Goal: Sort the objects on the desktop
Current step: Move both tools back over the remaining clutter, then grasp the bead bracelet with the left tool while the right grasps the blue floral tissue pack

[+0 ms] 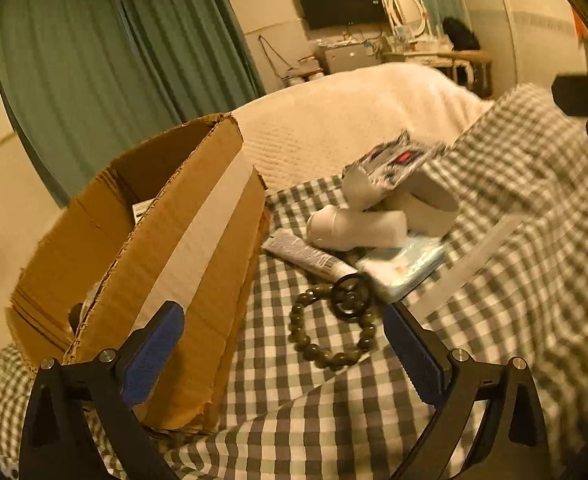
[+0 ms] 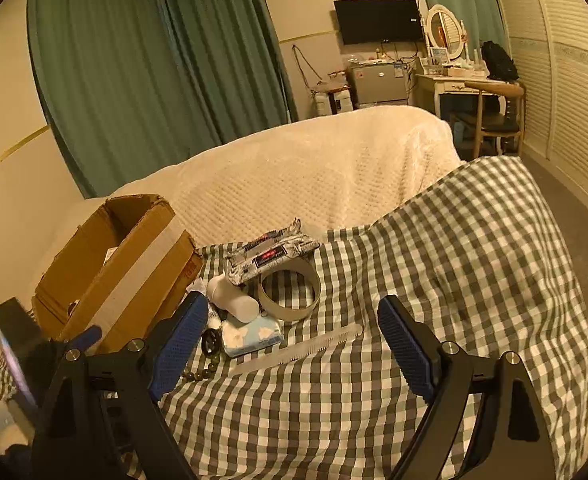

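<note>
The things to be sorted lie in a small heap on the checked cloth [image 2: 434, 264], beside the open cardboard box [image 2: 110, 276] that stands at the cloth's left edge. The left gripper [image 1: 282, 344] hangs with its jaws spread wide and empty, and the bead bracelet [image 1: 330, 332] lies straight ahead between them, close in, with the black ring [image 1: 350, 296] touching its far side and the tube [image 1: 310, 256] just beyond, its long axis slanting toward the box. The right gripper [image 2: 294, 340] is also wide and empty, and sits further back; the clear comb [image 2: 298, 348] lies crosswise before it, the tissue pack [image 2: 254, 336] just past. For the bracelet, the left looks nearer.
</note>
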`<state>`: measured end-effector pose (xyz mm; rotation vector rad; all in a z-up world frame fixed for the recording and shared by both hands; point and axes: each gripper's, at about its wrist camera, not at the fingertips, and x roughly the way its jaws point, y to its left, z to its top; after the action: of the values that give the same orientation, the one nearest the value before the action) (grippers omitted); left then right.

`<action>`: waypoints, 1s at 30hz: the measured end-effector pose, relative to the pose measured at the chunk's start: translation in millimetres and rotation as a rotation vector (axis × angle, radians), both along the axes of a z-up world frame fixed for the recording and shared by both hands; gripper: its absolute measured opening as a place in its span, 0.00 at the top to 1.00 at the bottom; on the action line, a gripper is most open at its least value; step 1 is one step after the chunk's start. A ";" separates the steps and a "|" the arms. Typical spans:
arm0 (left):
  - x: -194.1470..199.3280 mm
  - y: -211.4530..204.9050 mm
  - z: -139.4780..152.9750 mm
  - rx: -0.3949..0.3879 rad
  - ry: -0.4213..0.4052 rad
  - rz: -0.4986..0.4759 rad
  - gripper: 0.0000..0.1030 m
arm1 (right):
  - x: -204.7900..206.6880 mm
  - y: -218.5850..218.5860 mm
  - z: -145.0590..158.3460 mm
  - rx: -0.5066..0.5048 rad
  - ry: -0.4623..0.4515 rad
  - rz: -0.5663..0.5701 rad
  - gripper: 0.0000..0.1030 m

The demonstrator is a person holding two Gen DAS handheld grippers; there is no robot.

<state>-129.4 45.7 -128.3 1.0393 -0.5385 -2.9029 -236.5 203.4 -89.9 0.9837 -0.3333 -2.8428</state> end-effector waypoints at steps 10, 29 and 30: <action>-8.4 25.9 -17.5 0.056 -0.074 -0.135 0.02 | -3.9 6.7 -12.4 -0.020 -0.026 0.008 0.16; -77.6 -73.1 -74.1 0.476 -0.382 -0.039 0.33 | -21.3 -18.0 -36.2 0.034 -0.106 0.041 0.16; -77.4 -72.8 -75.4 0.472 -0.384 -0.039 0.37 | -25.1 -22.3 -39.3 0.045 -0.111 0.049 0.16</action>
<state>-206.8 -27.1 -203.6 1.6716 0.1501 -2.9408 -261.6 181.1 -129.2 1.1446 -0.2535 -2.7699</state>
